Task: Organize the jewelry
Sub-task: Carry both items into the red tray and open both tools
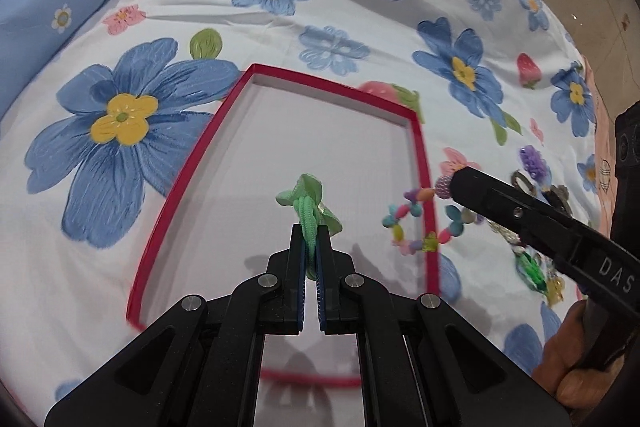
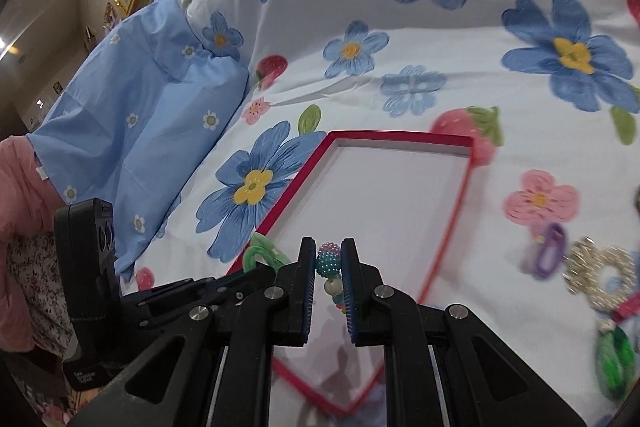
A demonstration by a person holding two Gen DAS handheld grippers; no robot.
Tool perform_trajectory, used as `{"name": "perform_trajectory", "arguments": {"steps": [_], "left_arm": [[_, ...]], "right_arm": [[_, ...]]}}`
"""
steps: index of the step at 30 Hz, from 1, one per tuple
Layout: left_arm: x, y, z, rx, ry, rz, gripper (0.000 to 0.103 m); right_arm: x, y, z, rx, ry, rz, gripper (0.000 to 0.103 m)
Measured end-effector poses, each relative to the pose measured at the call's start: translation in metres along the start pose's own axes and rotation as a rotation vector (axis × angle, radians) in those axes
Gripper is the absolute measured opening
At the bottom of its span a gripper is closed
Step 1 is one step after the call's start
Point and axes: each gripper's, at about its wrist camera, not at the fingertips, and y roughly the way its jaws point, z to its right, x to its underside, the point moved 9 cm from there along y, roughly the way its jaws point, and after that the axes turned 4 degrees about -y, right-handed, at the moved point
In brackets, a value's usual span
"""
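While the left tool [image 1: 311, 233] pinches a green hair tie [image 1: 308, 203] above the red-rimmed tray [image 1: 420, 147] on the bed, the right tool [image 2: 328, 259] clamps a beaded bracelet [image 2: 329, 259] over the same tray, its colourful loop hanging across the rim.

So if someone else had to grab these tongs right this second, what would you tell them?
Left tongs: shut on a green hair tie, held above the inside of the red-rimmed tray.
Right tongs: shut on a beaded bracelet, which dangles over the tray's right edge.
Done: nothing lies in the tray yet.
Left: set both pieces down in the tray, then fetch the rest from the bedspread to its right: a purple clip, a pearly ring, a green piece.
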Motion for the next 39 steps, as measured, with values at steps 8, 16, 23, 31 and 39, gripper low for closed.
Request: {"name": "perform_trajectory", "arguments": {"steps": [8,16,23,31,39], "left_arm": [[-0.009,0.055,-0.018,-0.021,-0.036,-0.099,0.003],[-0.005,0.06,-0.021,-0.028,-0.035,-0.105,0.004],[-0.006,0.059,-0.022,-0.052,-0.023,-0.1,0.021],[-0.006,0.051,-0.025,-0.096,-0.013,-0.074,0.038],[-0.005,0.03,-0.023,-0.096,-0.035,-0.029,0.049]], "right_arm": [[-0.011,0.054,0.017,0.028,0.016,-0.052,0.013],[0.009,0.083,0.044,0.066,0.033,-0.139,0.013],[0.019,0.091,0.053,0.083,0.033,-0.177,0.014],[0.016,0.085,0.056,0.062,0.06,-0.169,0.018],[0.008,0.053,0.055,0.02,0.091,-0.104,0.035]]}}
